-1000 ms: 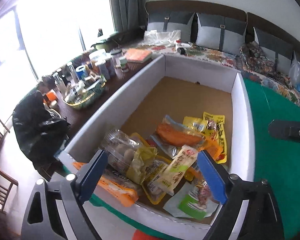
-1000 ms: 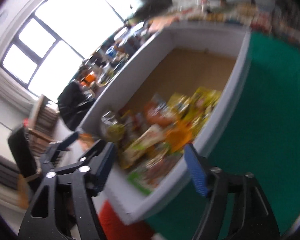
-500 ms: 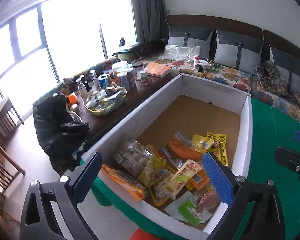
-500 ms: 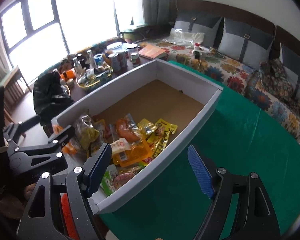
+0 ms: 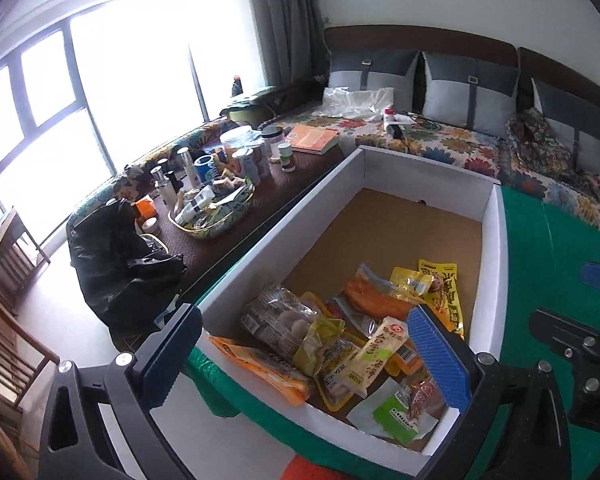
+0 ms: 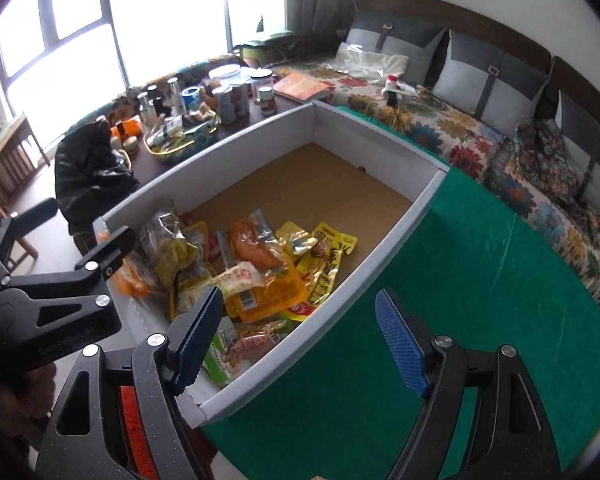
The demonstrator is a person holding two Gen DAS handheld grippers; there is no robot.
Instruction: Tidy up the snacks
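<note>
A white cardboard box (image 5: 492,240) with a brown floor sits on a green cloth. Several snack packets lie piled at its near end: a clear bag of round sweets (image 5: 278,318), an orange sausage pack (image 5: 376,294), yellow packets (image 5: 444,284) and a cream packet (image 5: 376,354). My left gripper (image 5: 304,354) is open and empty, held above the near end of the box. My right gripper (image 6: 300,336) is open and empty, over the box's right wall (image 6: 380,256) and the snack pile (image 6: 260,264). The left gripper's body also shows in the right wrist view (image 6: 48,300).
A dark side table (image 5: 260,200) left of the box holds bottles, jars, a tray and an orange book (image 5: 314,140). A black bag (image 5: 120,256) hangs at its near end. A floral sofa with grey cushions (image 5: 468,88) runs behind. Green cloth (image 6: 480,300) lies right of the box.
Both grippers have pulled back and risen away from the box, so more of the room shows. Both stay open and empty. The snacks have not moved.
</note>
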